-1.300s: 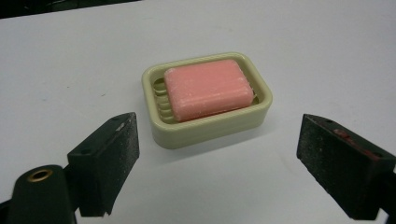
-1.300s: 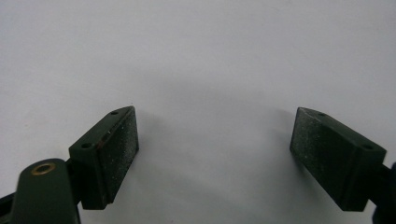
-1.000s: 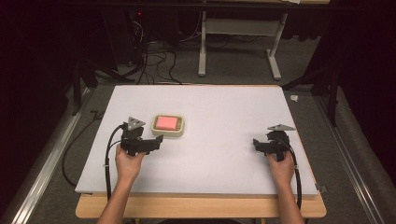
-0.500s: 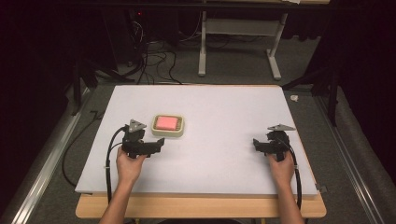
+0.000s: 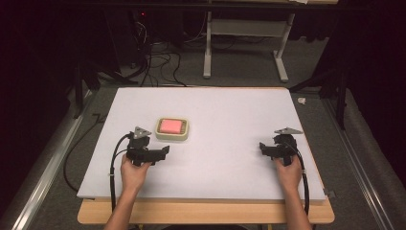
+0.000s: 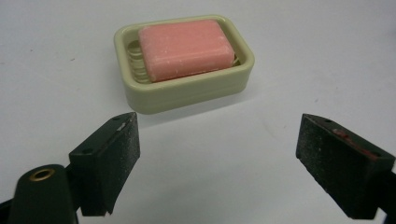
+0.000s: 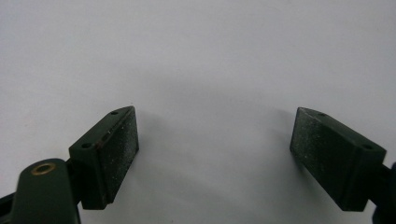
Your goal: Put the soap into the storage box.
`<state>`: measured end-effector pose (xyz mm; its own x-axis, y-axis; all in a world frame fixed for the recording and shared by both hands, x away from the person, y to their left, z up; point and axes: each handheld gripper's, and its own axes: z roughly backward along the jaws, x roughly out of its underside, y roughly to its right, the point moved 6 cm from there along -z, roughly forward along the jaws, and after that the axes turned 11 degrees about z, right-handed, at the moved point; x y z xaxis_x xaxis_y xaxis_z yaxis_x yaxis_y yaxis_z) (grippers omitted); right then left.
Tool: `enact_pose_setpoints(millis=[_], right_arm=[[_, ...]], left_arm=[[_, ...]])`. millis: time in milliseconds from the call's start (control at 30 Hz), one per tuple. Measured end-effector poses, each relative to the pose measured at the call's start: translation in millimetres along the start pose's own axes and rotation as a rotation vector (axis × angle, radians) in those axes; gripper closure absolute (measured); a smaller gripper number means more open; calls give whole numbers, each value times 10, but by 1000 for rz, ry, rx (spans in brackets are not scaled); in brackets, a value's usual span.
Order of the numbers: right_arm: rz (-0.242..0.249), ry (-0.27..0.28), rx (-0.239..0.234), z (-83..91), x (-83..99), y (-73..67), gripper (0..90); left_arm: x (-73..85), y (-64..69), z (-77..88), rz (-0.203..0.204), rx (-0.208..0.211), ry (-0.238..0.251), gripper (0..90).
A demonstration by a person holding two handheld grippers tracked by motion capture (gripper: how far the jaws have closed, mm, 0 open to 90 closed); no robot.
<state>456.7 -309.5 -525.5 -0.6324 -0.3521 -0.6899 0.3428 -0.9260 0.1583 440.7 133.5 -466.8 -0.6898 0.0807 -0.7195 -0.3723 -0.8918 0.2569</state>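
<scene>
Pink soap [image 6: 186, 48] in dish [image 6: 187, 93] | ahead of left gripper [image 6: 217, 163] | jaws apart, untouched

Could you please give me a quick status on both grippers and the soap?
Left gripper open, short of soap dish. Pink soap lies in dish. Right gripper open, idle. Nothing in the way.

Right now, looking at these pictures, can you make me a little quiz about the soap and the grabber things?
1. True or false: the pink soap lies inside the soap dish.
2. Which gripper is nearer the dish: A) left gripper B) right gripper?
3. Fill in: the dish sits on the white ____.

Key: 1. True. 2. A, it points at the dish with open jaws and nothing between them. 3. Table.
</scene>
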Motion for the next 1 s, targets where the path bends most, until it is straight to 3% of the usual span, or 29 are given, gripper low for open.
enact_pose_setpoints(millis=[567,1000], right_arm=[[0,0,0,0,0,1,160],[0,0,0,0,0,0,160]], left_arm=[[109,-65,-131,12,-10,-41,145],[152,-114,-284,-6,-49,-81,145]])
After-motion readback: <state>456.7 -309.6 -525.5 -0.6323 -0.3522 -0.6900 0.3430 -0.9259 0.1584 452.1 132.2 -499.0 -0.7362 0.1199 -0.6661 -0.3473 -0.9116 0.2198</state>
